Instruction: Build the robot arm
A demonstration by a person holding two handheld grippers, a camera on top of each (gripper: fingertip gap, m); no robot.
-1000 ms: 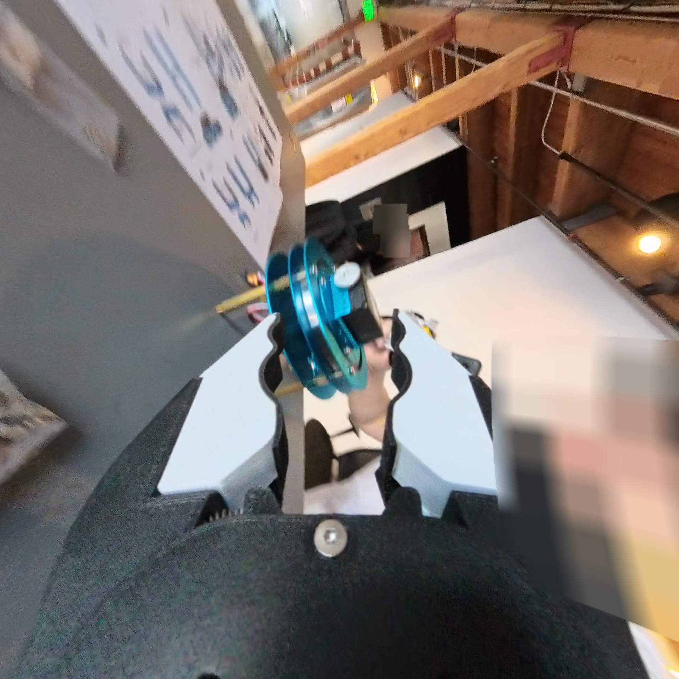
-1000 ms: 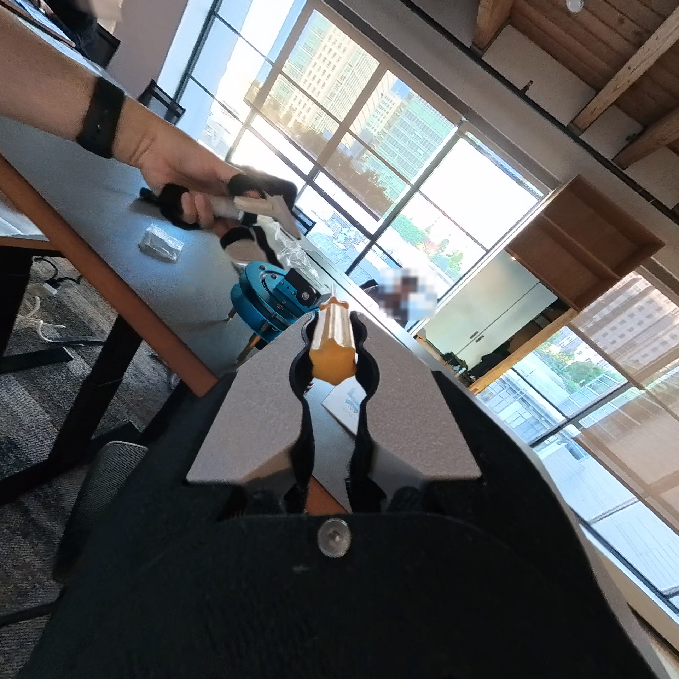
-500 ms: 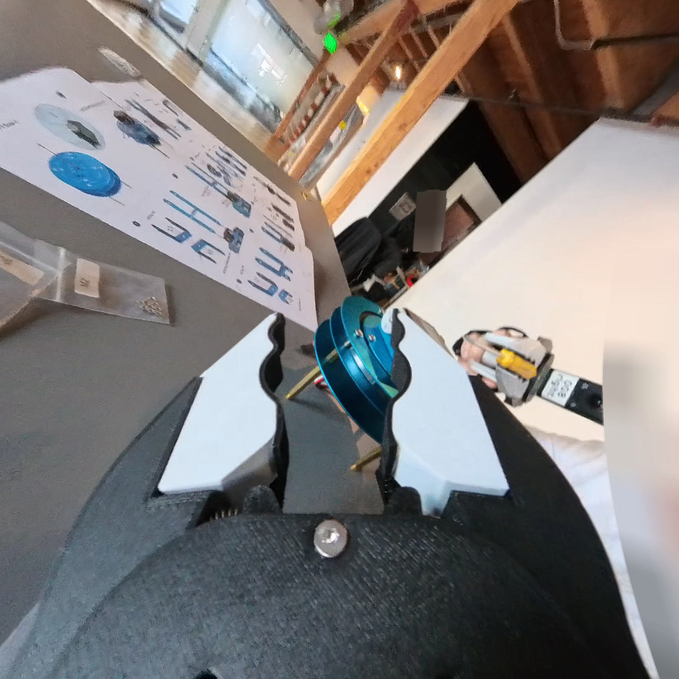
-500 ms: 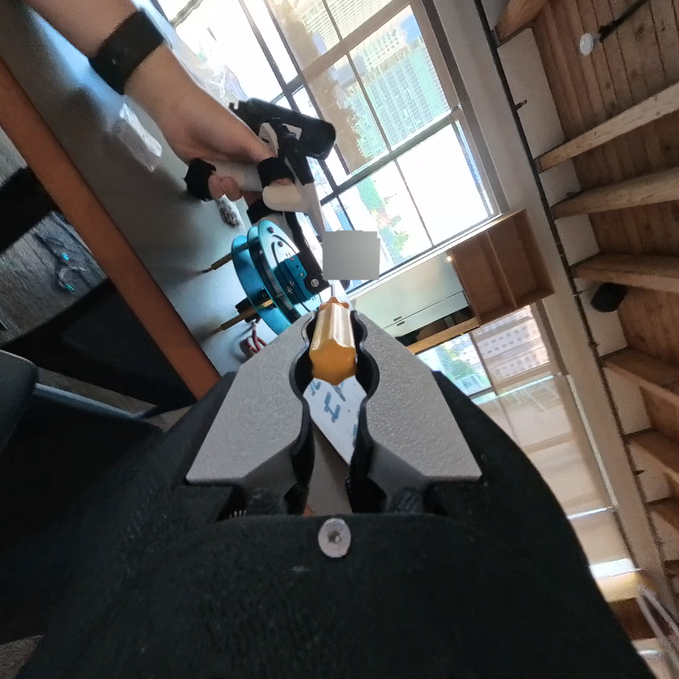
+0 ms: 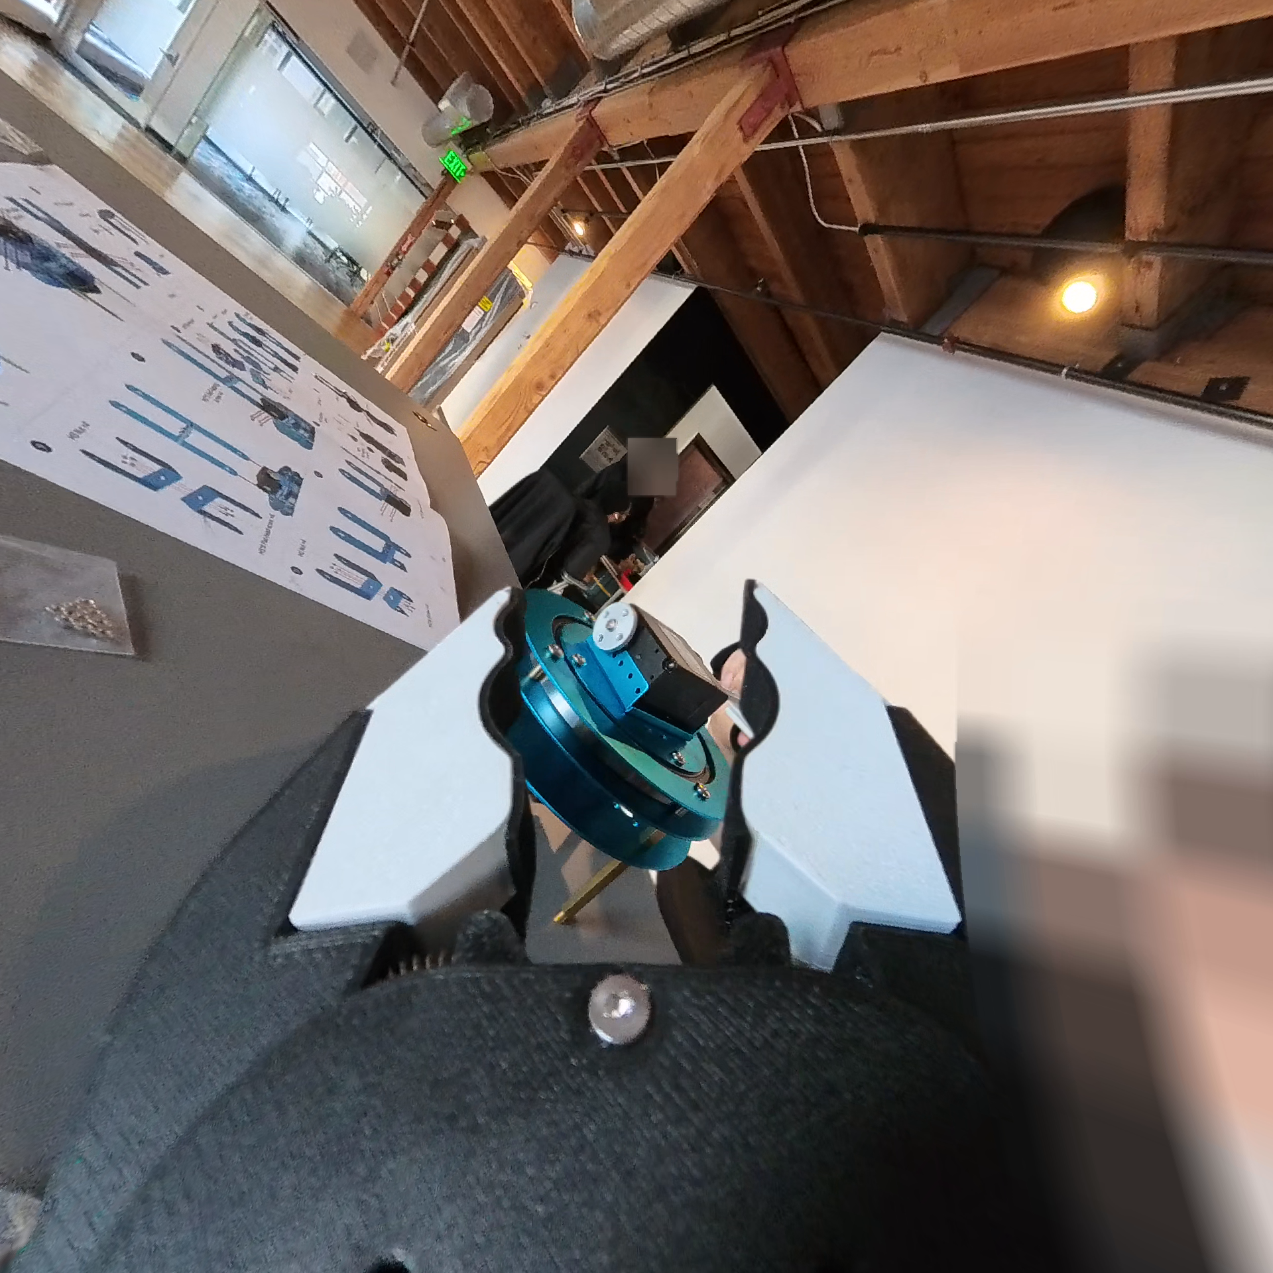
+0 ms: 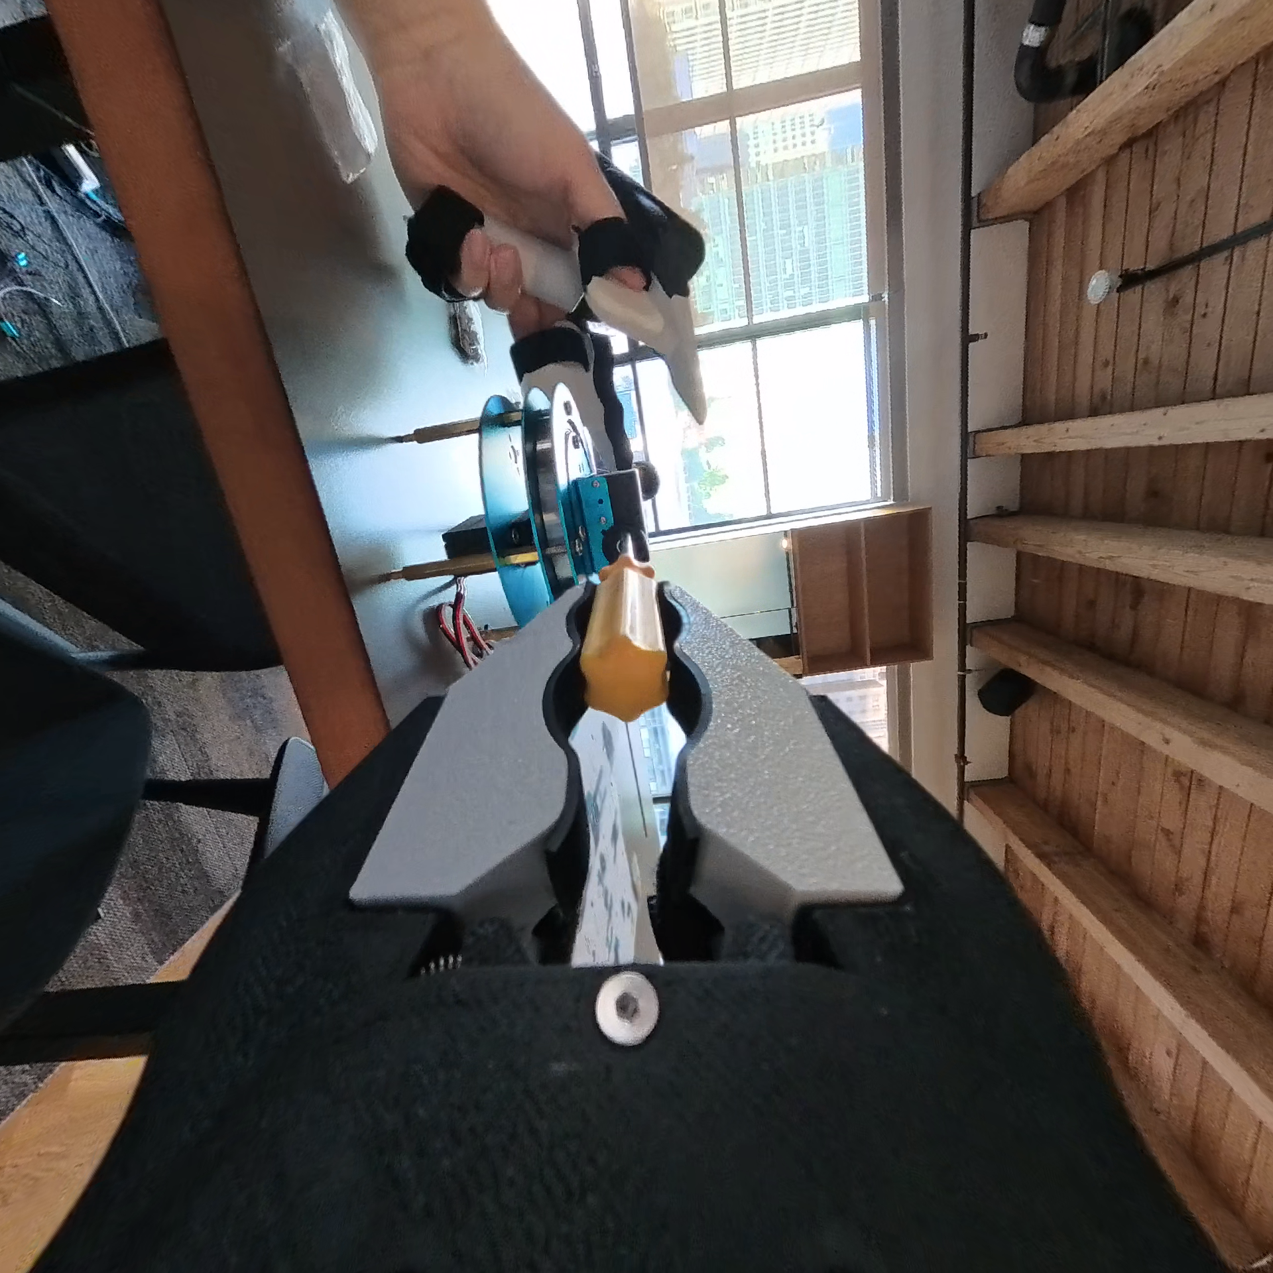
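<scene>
A blue round two-plate assembly (image 5: 620, 778) with a black servo (image 5: 671, 671) in a blue bracket stands on brass legs on the grey table (image 5: 172, 792). My left gripper (image 5: 630, 596) is open around it, and its left finger (image 5: 427, 758) lies against the plates' rim. The right wrist view shows the assembly (image 6: 523, 496) with one finger of that gripper (image 6: 558, 379) lying on its plate. My right gripper (image 6: 625, 592) is shut on a yellow screwdriver handle (image 6: 623, 654). The screwdriver's tip sits at the blue bracket (image 6: 592, 516).
A printed parts sheet (image 5: 207, 427) and a clear bag of small screws (image 5: 69, 613) lie on the table to the left. Red and black wires (image 6: 461, 630) hang under the assembly. The table's wooden edge (image 6: 207, 344) and a dark chair (image 6: 55, 792) are close by. One gripper's finger ends stand about 15 cm off the other's.
Both views have rolled. The left gripper has come around the blue assembly, which now lies between its fingers. The right gripper has brought the screwdriver tip up to the bracket.
</scene>
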